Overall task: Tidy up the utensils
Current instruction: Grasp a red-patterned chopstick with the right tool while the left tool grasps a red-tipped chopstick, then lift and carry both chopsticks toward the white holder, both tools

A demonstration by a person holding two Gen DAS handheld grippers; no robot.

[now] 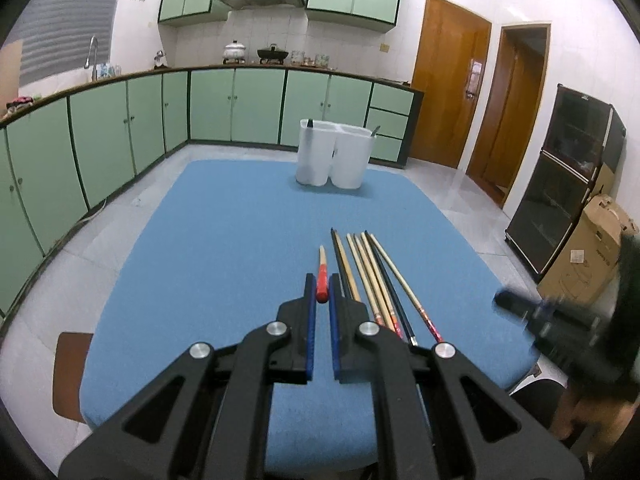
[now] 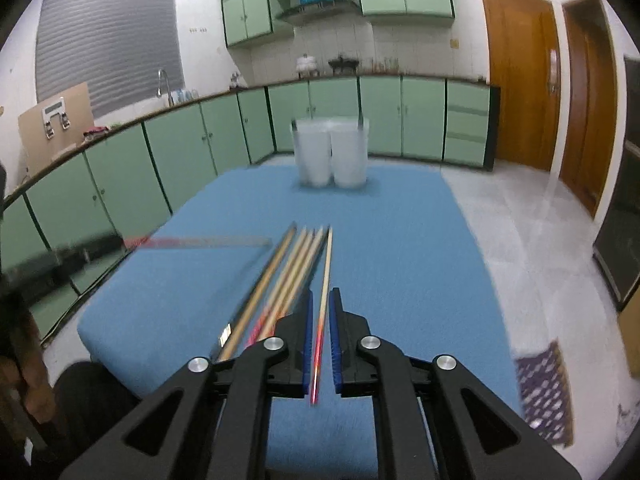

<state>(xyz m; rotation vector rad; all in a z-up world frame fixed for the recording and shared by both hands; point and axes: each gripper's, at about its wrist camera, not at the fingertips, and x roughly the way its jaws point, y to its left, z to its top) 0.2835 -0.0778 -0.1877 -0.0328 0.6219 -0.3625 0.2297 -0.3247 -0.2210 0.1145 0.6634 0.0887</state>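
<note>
Nearest to me, my left gripper (image 1: 322, 300) is clenched on a single chopstick (image 1: 322, 276) with a red end, the red part pinched between the blue pads and the pale tip pointing away toward the far edge of the table (image 1: 224, 240). Just to its right, the rest of the chopsticks (image 1: 376, 280) lie side by side on the blue cloth near the front edge, tips fanned toward the far edge; a couple are dark, the others pale wood with red-patterned ends. Further right, my right gripper (image 2: 320, 316) is closed on one pale chopstick (image 2: 326, 272) with a red end, held partway along so that the red end sticks back between the jaws and the thin tip runs out ahead, right beside the loose bunch. At the far edge of the table, roughly in the middle, stands the white holder (image 1: 334, 156) with two compartments; something dark sticks out of the left one and something thin out of the right one, though I cannot tell what they are. These sticks are light, stiff and thin, I judge, and smooth enough to swivel or slip in a pinch, so the thicker end is the best place to take hold, leaving the tip free to lead into a compartment. Both held sticks point toward the holder, which is well apart from them.
</note>
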